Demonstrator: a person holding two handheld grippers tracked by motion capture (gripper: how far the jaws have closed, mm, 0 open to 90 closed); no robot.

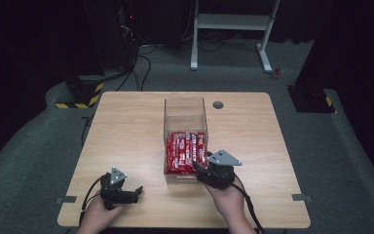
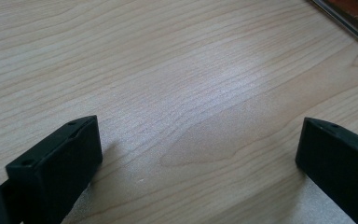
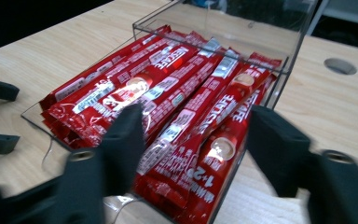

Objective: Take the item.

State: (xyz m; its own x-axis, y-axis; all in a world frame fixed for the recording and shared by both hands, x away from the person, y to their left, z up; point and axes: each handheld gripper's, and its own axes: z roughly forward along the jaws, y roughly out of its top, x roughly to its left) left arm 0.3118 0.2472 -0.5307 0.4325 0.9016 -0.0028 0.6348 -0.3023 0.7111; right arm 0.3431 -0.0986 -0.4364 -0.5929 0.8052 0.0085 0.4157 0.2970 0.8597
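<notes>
The step in hand looks like picking one red coffee stick [image 3: 200, 126] out of the clear box [image 1: 185, 105] that stands at the middle of the high view on the wooden surface [image 1: 126, 126]. The sticks lie packed side by side in the near half of the box, their long sides running away from the person. In the right gripper view the right claw [image 3: 193, 135] sits low in the frame with its jaws about half apart, straddling the near ends of two or three sticks at the box's front edge; the jaws are blurred and I cannot see the pads pressing on any packet, so no grip is made yet. In the high view the right claw [image 1: 200, 168] is just at the box's lower right corner. The left claw [image 1: 135, 191] rests at the lower left of the high view, well apart from the box, jaws wide over bare wood. The next move, as I judge it, calls for narrowing onto a single stick, so neighbours are not dragged up, then lifting it clear of the wall
</notes>
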